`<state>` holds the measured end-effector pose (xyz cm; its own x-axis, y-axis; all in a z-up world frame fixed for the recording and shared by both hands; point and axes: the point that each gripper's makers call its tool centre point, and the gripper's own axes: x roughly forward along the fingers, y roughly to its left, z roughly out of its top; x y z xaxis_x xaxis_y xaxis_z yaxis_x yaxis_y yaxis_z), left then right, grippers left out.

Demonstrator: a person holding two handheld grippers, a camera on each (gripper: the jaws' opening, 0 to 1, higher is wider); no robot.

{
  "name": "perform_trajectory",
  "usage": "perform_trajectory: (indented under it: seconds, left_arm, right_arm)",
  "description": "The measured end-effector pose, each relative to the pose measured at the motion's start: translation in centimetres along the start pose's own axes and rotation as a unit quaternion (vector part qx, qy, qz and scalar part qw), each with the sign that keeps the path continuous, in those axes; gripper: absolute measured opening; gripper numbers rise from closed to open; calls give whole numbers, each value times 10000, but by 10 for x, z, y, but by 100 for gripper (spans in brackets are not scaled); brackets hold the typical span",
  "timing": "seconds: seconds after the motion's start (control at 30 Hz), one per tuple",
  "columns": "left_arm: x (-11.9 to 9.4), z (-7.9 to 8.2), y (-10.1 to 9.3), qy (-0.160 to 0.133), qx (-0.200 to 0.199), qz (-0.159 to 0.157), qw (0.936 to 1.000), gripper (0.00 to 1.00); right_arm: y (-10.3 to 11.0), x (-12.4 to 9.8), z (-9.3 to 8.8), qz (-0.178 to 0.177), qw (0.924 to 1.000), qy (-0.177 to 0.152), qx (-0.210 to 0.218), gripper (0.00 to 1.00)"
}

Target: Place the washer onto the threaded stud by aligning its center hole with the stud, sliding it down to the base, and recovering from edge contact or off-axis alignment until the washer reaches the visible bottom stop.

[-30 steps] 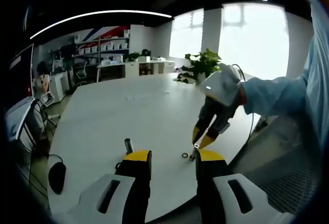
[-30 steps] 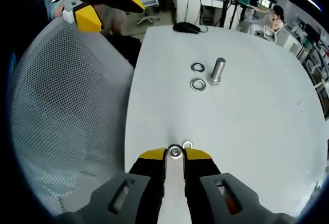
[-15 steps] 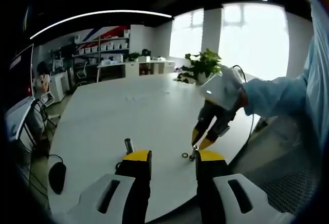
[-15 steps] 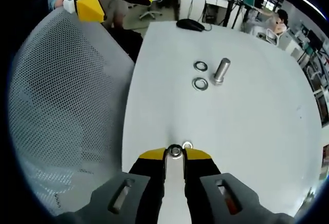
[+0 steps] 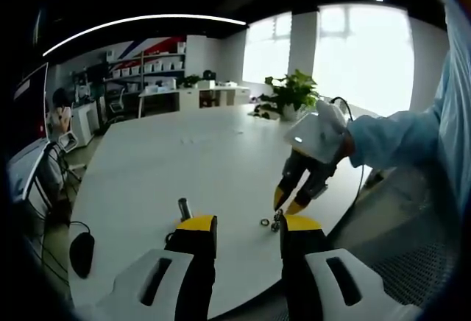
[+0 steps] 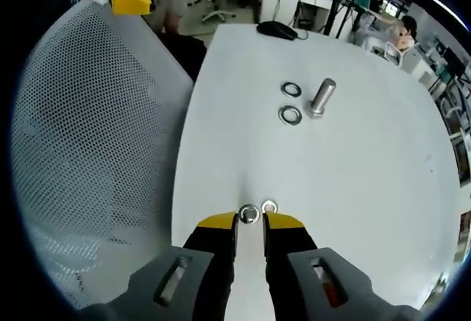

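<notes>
The threaded stud (image 6: 321,97) stands upright on the white table (image 6: 353,188), with two washers (image 6: 290,115) lying beside it. Just ahead of my right gripper (image 6: 250,221) lies a washer (image 6: 249,213), and another washer (image 6: 269,206) lies close to its right. The right jaws stand a narrow gap apart and I see no pinch on the washer. In the left gripper view the right gripper (image 5: 288,199) points down at the table edge near a washer (image 5: 263,222). My left gripper (image 5: 249,225) is open and holds nothing, with the stud (image 5: 184,208) just beyond its left jaw.
A grey mesh chair (image 6: 88,152) stands against the table's near edge. A black mouse (image 6: 277,30) lies at the table's far end. A potted plant (image 5: 291,93) stands on the table. The person's blue sleeve (image 5: 397,137) reaches in from the right. Desks and shelves stand behind.
The washer now sits slightly further out from the right jaw tips. The right gripper view has drawn back a little from the stud. The left gripper has held still.
</notes>
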<state>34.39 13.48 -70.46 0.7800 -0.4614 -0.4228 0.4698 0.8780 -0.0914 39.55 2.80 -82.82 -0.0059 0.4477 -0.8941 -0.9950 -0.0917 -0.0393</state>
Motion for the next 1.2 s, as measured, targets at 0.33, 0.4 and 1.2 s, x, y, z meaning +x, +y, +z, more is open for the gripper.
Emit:
perform_trajectory:
  seconds: [0.33,0.4,1.2]
  left_arm:
    - [0,0,0,10,5,-15,10000,32]
    - [0,0,0,11,5,-17,10000,32]
    - [0,1,-1,-34,-3,-15,10000,32]
  right_arm:
    - [-15,-18,8,-19,9966,-565,605,16]
    - [-18,-22,11,-31,9944,-732,762,16]
    - [-36,5,-8,-619,9948,-348,727,16]
